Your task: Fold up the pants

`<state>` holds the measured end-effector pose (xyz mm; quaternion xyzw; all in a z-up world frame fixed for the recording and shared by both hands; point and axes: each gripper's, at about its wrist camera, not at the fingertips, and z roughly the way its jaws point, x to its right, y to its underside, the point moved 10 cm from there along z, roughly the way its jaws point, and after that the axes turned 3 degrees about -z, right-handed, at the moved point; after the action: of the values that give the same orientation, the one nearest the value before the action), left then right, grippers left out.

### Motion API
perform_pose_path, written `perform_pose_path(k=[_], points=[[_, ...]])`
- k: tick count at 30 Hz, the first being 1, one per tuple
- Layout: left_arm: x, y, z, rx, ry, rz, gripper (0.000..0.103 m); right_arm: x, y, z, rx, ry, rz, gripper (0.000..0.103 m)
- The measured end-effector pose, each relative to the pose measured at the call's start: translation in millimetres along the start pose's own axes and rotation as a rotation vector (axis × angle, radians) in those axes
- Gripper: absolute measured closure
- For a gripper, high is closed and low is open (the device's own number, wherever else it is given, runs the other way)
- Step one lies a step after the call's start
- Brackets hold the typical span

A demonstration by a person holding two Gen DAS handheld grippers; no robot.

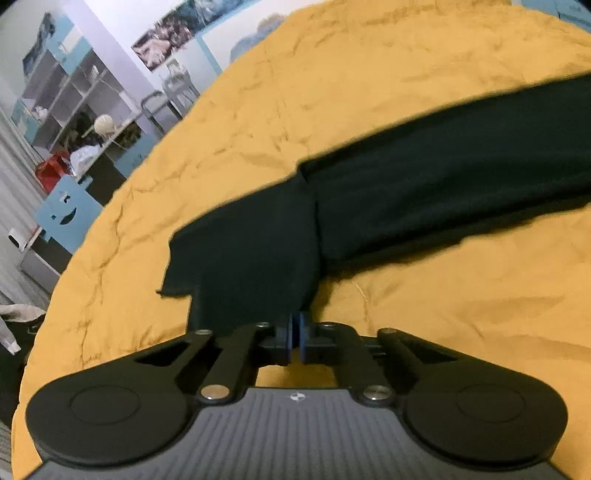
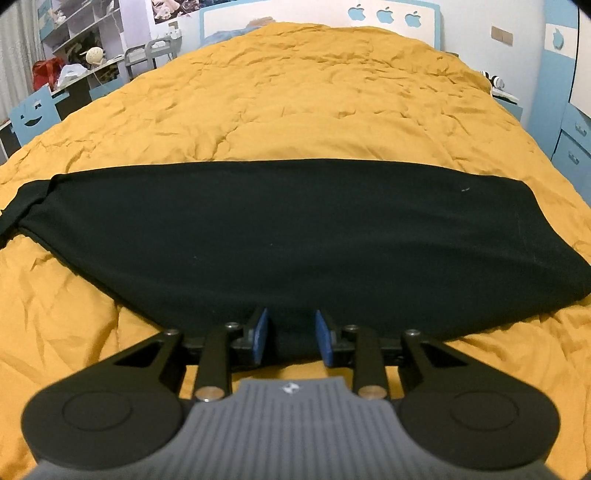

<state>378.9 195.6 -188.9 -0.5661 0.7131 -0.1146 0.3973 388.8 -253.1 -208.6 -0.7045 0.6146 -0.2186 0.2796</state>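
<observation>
Black pants (image 2: 295,236) lie flat across a rumpled mustard duvet (image 2: 295,103). Left gripper (image 1: 295,330) pinches their raised end; right gripper (image 2: 290,334) spread wide at the near edge. Blue headboard (image 2: 388,14), shelving (image 1: 74,96), smiley chair (image 2: 31,114) behind.

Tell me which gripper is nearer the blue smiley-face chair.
Left. The left gripper, shut on the pants, is at the bed end nearest the chair; the right gripper sits mid-pants, farther off.

The black pants (image 2: 295,229) lie flat and lengthwise across the bed, one end lifted and bunched.
</observation>
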Motion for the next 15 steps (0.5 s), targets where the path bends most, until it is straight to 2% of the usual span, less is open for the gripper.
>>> perform_pose_path(k=[3, 7, 11, 15], points=[[-30, -19, -7, 0.051, 0.011, -0.092, 0.101, 2, -1, -2, 0.006, 0.012, -0.012, 0.078], [-87, -49, 2, 0.063, 0.004, -0.245, 0.102, 14, -5, -5, 0.016, 0.06, -0.009, 0.078], [-134, -72, 35, 0.008, -0.006, -0.316, 0.102, 29, -8, -6, 0.022, 0.097, 0.014, 0.078], [-158, -81, 73, -0.057, -0.017, -0.326, 0.102, 35, -10, -5, 0.015, 0.12, 0.016, 0.078]])
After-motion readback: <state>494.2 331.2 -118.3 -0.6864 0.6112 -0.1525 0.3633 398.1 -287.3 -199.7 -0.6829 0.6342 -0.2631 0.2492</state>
